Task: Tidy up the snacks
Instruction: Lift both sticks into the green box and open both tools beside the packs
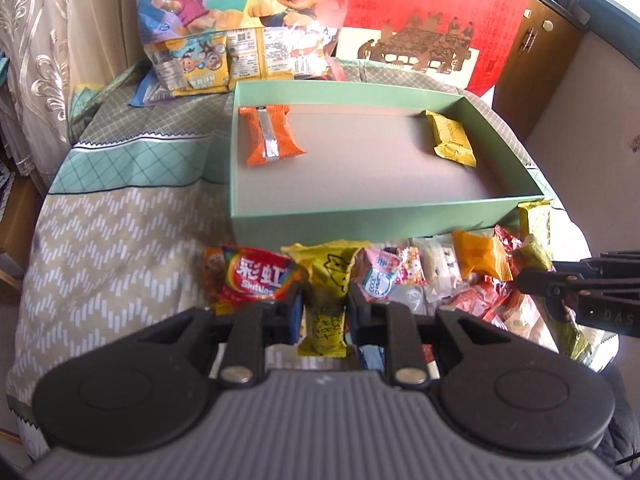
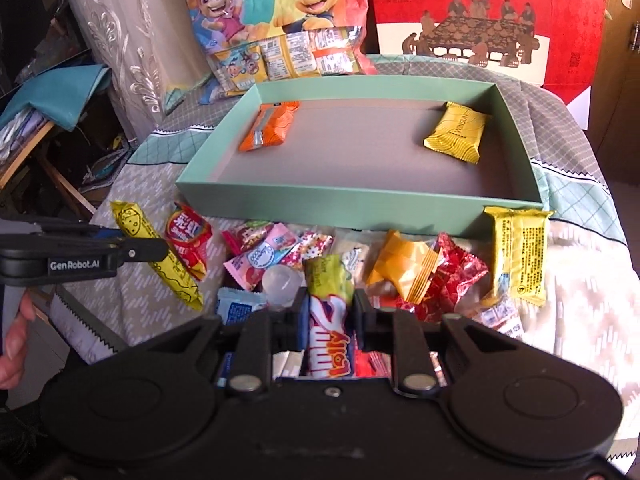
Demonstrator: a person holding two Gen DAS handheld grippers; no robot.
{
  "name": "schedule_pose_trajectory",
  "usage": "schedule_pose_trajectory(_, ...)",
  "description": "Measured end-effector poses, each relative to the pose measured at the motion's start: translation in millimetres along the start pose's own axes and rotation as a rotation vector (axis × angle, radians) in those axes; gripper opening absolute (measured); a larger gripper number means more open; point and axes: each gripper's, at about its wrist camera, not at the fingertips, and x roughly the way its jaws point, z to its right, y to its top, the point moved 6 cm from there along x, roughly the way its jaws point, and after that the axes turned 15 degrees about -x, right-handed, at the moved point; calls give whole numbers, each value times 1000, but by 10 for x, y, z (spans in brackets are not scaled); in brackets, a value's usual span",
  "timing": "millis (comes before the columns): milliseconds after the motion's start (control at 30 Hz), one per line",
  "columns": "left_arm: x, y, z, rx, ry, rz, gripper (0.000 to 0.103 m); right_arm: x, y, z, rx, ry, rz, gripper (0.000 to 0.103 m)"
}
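Yellow bar point(image 1: 324, 300) is clamped lengthwise in the left gripper point(image 1: 324, 312), a Lolly pack point(image 2: 328, 328) in the right gripper point(image 2: 330, 324), the green box point(image 1: 360, 216) lying just ahead of both.

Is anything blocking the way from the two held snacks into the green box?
Nothing visible. The left gripper holds a yellow bar, the right gripper a Lolly pack; only the box's low near wall lies ahead.
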Motion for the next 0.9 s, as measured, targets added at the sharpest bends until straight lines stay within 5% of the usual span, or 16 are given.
schedule_pose_trajectory(300,-14,145,69,-4,-24,18,21,22,193,170,32,-11,30,21)
schedule_pose_trajectory(567,311,-206,124,137,-26,-174,21,114,80,107,28,-2,-5,21)
schedule_pose_trajectory(900,845,-322,44,75,59,-205,25,197,-14,114,45,-11,-32,21)
